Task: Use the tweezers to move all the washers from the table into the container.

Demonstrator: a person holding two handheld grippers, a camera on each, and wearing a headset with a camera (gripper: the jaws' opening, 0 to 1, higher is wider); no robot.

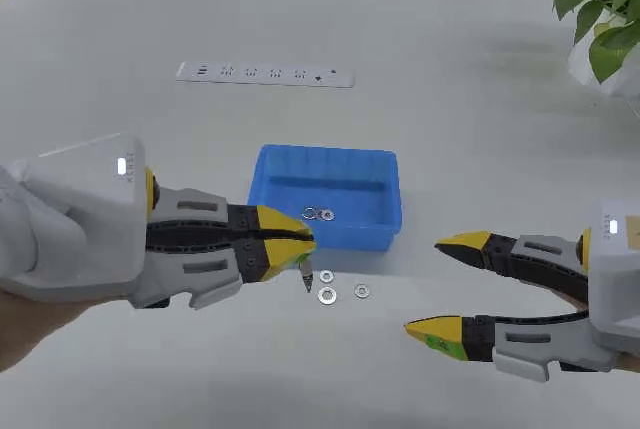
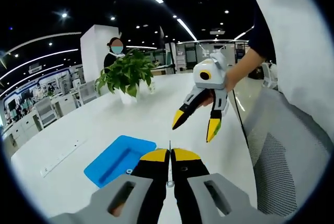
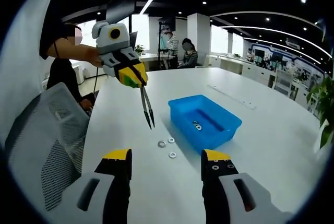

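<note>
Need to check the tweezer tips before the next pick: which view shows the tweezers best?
The right gripper view: the tweezers hang full length from the shut left gripper, both prongs visible, tips near the washers. The head view catches their tip beyond the jaws; the left gripper view sees them edge-on, a thin line.

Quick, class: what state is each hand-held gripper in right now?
Left hand-held gripper: closed, holding thin metal tweezers.
Right hand-held gripper: open, empty.
</note>
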